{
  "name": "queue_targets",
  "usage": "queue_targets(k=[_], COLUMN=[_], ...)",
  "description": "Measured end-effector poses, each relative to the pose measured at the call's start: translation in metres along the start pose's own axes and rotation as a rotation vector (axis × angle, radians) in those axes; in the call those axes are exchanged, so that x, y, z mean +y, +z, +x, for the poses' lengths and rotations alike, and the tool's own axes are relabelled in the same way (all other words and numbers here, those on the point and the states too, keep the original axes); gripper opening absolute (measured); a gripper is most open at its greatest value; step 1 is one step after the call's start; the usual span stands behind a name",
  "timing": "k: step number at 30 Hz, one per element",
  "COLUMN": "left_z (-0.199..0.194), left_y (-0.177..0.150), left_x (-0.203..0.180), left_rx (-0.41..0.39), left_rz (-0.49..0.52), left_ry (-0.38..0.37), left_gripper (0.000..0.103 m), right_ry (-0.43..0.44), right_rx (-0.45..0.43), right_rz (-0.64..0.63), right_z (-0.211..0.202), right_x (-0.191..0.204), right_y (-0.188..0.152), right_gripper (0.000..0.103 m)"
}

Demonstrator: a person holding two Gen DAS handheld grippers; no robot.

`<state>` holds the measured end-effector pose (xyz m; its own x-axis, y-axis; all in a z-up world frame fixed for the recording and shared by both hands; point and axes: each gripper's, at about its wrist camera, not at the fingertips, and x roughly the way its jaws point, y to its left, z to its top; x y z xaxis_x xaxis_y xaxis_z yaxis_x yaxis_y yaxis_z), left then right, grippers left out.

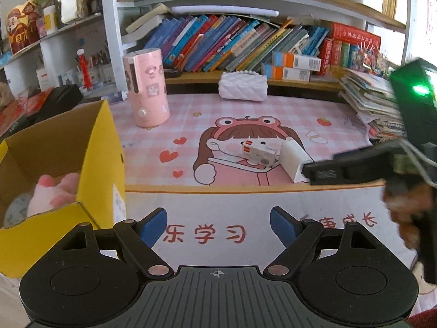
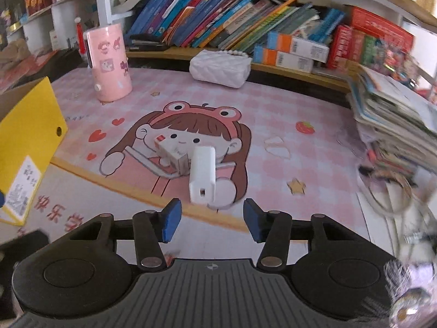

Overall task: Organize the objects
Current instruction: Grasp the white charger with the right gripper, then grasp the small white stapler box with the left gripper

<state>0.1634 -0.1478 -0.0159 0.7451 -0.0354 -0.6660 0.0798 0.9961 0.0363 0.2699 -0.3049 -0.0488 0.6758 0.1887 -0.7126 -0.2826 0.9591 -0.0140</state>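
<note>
With our right tongs (image 2: 211,220) narrowed but empty before the white charger (image 2: 202,175), and left tongs (image 1: 218,228) wide and empty, we risk shoving it into the small carton (image 2: 172,151) touching it.

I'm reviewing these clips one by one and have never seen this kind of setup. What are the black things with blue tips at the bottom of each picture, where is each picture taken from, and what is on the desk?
There is no robot. A person holds a hand tool in each hand, and each tool carries a wide-angle camera that looks along its own tongs. One picture comes from the left tongs, the other from the right tongs. The blue tips are the gripping pads.

Both tongs are open and hold nothing. The right ones point at a white charger block, which lies just ahead of the pads, untouched. Leaning against it is a small white carton.

Both lie on a pink cartoon desk mat. Also there: a pink cylinder, a white quilted pouch and a pile of booklets. At the left stands a yellow cardboard box with a pink soft toy inside.
</note>
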Motion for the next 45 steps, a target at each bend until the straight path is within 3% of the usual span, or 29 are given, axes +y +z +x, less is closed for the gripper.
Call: queue_targets(k=[4, 11, 16, 26, 39, 45], left_z=[0.005, 0.014, 0.026, 0.070, 0.132, 0.159], left_y=[0.002, 0.008, 0.017, 0.038, 0.056, 0.060], left_x=[-0.007, -0.009, -0.014, -0.031, -0.058, -0.053], left_rx=[0.010, 0.020, 0.013, -0.003, -0.010, -0.010], left_rz=[0.017, 0.006, 0.004, 0.034, 0.106, 0.069], left_ry=[0.019, 0.042, 0.037, -0.002, 0.004, 0.025], left_gripper=[0.085, 0.085, 0.084, 0.084, 0.084, 0.074], right_ry=[0.046, 0.091, 0.099, 0.029, 0.034, 0.013], right_rx=[0.026, 0.076, 0.054, 0.010, 0.030, 0.042], right_rz=[-0.045, -0.078, -0.012, 0.159, 0.157, 0.155], right_z=[0.026, 0.056, 0.036, -0.017, -0.036, -0.039], right_x=[0.003, 0.003, -0.018, -0.068, -0.068, -0.073], right_y=[0.013, 0.019, 0.020, 0.008, -0.013, -0.017], right_gripper=[0.045, 0.025, 0.024, 0.024, 0.024, 0.024])
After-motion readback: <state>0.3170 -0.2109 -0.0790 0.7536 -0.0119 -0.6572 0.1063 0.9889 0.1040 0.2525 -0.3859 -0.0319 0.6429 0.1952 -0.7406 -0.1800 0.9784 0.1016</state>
